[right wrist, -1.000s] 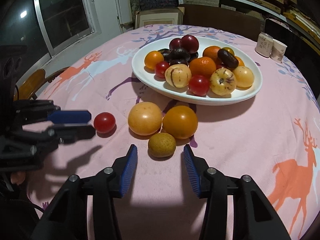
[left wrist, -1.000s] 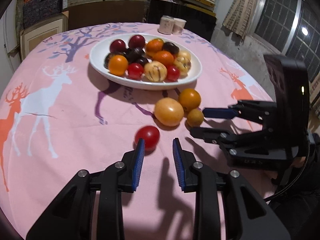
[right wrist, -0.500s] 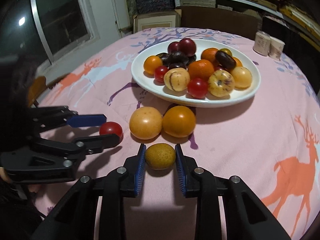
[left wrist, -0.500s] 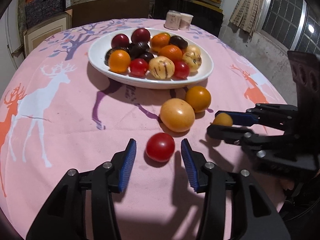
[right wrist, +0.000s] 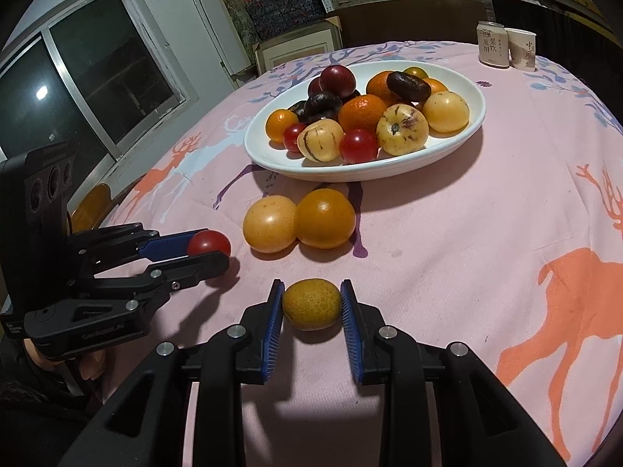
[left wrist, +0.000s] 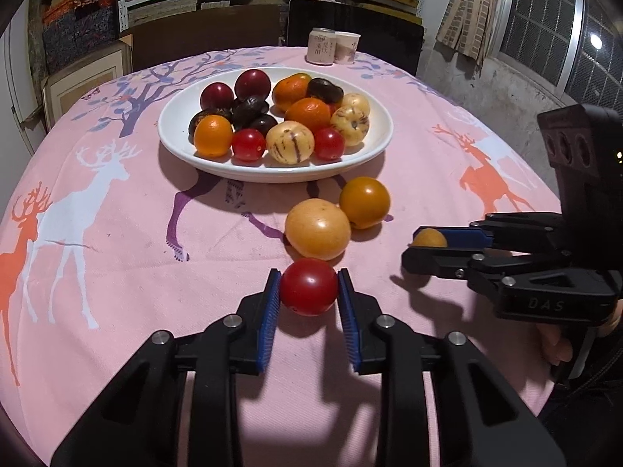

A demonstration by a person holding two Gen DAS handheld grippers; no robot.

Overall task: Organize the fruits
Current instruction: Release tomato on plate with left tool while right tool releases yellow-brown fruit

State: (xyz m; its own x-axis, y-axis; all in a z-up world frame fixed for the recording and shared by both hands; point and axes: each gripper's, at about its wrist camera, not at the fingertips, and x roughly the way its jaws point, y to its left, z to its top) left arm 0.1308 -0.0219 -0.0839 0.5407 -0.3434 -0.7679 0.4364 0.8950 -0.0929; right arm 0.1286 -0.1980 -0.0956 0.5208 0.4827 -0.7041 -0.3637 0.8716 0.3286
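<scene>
My left gripper [left wrist: 308, 290] is shut on a red tomato [left wrist: 308, 286], held just above the pink cloth; it also shows in the right wrist view [right wrist: 208, 244]. My right gripper [right wrist: 311, 303] is shut on a small yellow-brown fruit [right wrist: 311, 303], also seen in the left wrist view [left wrist: 428, 239]. A white plate [left wrist: 373, 148] full of mixed fruits stands beyond. A pale orange fruit [left wrist: 317, 229] and a deeper orange fruit [left wrist: 364, 202] lie on the cloth between the plate and the grippers.
A can [left wrist: 321, 46] and a paper cup [left wrist: 346, 47] stand at the table's far edge. A dark chair back [left wrist: 350, 23] and shelves lie behind. The table edge curves away at right, near a window [left wrist: 545, 19].
Both grippers moved forward and closed: the left around the red tomato, the right around the small yellow-brown fruit. Both fruits are now lifted slightly off the cloth.
</scene>
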